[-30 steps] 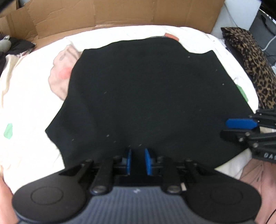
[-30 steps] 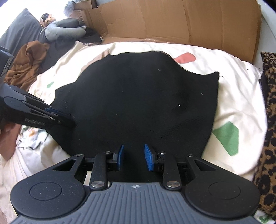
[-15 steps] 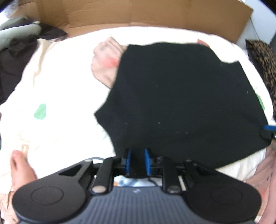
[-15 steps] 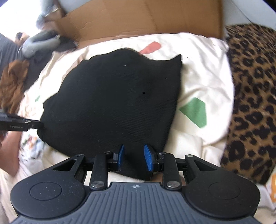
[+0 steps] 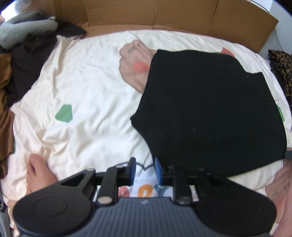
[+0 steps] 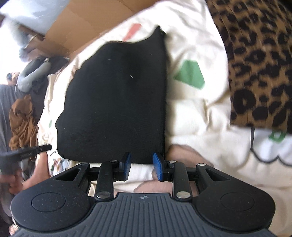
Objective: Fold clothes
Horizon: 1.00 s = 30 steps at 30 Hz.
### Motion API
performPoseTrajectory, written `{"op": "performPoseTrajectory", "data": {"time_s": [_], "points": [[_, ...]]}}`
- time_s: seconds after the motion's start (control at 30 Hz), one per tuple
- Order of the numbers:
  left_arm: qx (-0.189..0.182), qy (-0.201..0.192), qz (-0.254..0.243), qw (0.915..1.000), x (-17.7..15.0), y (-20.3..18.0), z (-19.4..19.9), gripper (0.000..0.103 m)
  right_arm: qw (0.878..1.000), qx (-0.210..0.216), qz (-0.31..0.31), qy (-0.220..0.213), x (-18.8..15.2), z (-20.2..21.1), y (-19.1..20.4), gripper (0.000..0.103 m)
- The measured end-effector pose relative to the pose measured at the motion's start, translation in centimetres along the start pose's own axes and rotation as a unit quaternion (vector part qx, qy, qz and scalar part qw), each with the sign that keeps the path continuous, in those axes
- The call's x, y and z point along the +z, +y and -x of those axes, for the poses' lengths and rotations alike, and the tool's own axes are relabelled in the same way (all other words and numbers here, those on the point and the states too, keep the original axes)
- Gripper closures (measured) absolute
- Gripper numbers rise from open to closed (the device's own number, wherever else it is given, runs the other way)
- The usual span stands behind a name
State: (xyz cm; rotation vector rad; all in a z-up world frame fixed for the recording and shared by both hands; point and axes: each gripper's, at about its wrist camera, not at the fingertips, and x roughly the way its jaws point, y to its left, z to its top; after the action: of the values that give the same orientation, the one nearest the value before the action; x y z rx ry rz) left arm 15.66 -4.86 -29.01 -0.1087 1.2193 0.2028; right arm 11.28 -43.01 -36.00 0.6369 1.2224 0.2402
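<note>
a black garment [image 5: 209, 113] lies folded flat on a cream bedcover [image 5: 87, 94] printed with green and coral shapes. seen from the left wrist, the left gripper [image 5: 145, 170] hovers low over the bedcover just beside the garment's near left corner, its blue-padded fingers [image 5: 131, 170] parted with nothing between them; the cloth sits ahead and to the right of it. seen from the right wrist, the right gripper [image 6: 142, 166] is also spread apart and empty, poised at the garment's near edge, close to its right corner; the black cloth runs straight ahead from the fingers. this view is blurred.

the garment's right edge is straight, its left side bulges outward, and its far edge dips unevenly. a wide stretch of bare, wrinkled bedcover opens to the left of the garment. a leopard-print cushion [image 6: 259, 60] lies well apart on the right, cardboard [image 5: 164, 16] walls the far side, and a heap of brown and grey clothes [image 5: 21, 54] crowds the far left. a bare foot [image 5: 39, 173] rests on the bedcover near the left gripper.
</note>
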Motion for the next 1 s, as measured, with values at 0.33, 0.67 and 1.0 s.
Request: {"op": "performPoseTrajectory", "data": {"time_s": [0.33, 0.67, 1.0], "points": [[-0.004, 0.026, 0.005, 0.9996, -1.4, 0.6, -1.9, 0.078, 0.991, 0.064, -0.12, 0.006, -1.0, -1.9, -3.7, 0.069], [-0.013, 0.023, 0.008, 0.9996, -1.9, 0.8, -2.2, 0.078, 0.977, 0.108, -0.184, -0.022, -1.6, -2.4, -5.2, 0.069], [-0.022, 0.021, 0.005, 0.9995, -2.2, 1.1, -2.5, 0.078, 0.965, 0.146, -0.218, -0.026, -1.6, -3.0, -6.0, 0.072]]}}
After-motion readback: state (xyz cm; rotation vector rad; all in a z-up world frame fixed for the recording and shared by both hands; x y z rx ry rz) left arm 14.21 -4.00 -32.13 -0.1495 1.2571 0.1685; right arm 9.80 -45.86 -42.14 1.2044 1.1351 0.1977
